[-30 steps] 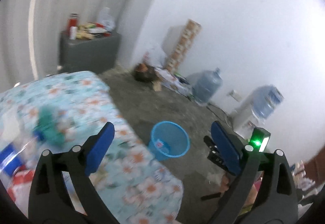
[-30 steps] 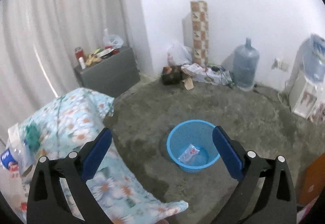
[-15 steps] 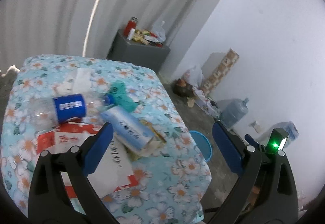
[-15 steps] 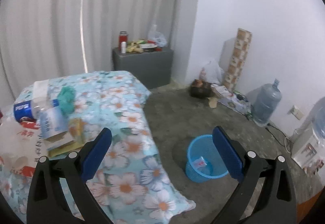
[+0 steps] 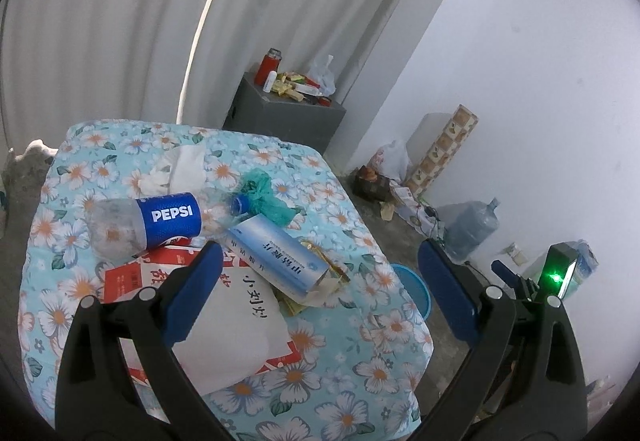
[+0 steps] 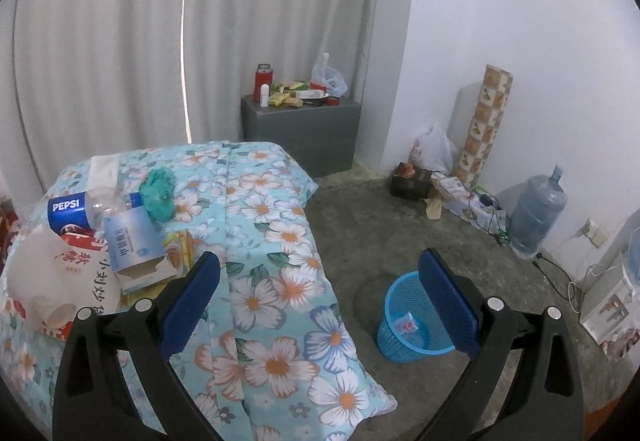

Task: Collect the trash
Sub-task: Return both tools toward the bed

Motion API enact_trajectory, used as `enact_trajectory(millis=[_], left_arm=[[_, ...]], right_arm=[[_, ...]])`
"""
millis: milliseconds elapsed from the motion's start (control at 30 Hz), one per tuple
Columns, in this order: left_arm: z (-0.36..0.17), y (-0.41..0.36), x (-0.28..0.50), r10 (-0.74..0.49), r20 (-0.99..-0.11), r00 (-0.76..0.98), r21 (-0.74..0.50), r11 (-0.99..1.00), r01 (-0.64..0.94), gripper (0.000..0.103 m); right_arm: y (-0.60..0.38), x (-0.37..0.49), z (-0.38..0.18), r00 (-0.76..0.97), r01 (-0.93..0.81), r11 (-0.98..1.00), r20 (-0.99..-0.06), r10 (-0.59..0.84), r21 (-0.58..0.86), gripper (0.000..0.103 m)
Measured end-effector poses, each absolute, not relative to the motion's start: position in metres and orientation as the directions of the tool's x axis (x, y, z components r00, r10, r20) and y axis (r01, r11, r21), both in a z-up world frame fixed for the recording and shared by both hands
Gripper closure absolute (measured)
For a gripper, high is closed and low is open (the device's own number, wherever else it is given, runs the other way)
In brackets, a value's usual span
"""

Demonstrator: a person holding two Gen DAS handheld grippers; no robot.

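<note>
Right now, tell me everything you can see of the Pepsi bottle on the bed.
The Pepsi bottle is clear plastic with a blue label wrap and a blue cap, and looks empty. It lies on its side on the floral cover, cap toward the green crumpled bag, which touches the cap end. Its lower side rests on the red and white packaging, and the blue-white carton lies against its neck. Neither tongs touch it.

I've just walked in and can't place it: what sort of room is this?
Probably a plain room in a home, used for living or storage: bare concrete floor, a table under a floral cloth strewn with trash, large water jug by the wall, curtain behind.
</note>
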State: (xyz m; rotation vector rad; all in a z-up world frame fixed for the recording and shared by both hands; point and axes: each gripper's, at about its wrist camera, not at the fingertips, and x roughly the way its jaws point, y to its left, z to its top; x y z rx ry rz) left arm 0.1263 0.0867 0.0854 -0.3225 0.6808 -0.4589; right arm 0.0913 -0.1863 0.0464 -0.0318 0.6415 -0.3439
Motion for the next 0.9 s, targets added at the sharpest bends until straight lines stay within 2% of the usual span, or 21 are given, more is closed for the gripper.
enact_trajectory(millis=[900], left_arm=[[0.0751, 0.0771, 0.1249, -0.494, -0.554, 0.67, -0.394, 0.865, 0.312, 0.009]], right_arm=[[-0.1827, 0.0892, 0.042, 0.746, 0.292, 0.95, -0.595, -0.3, -0.113, 0.007]])
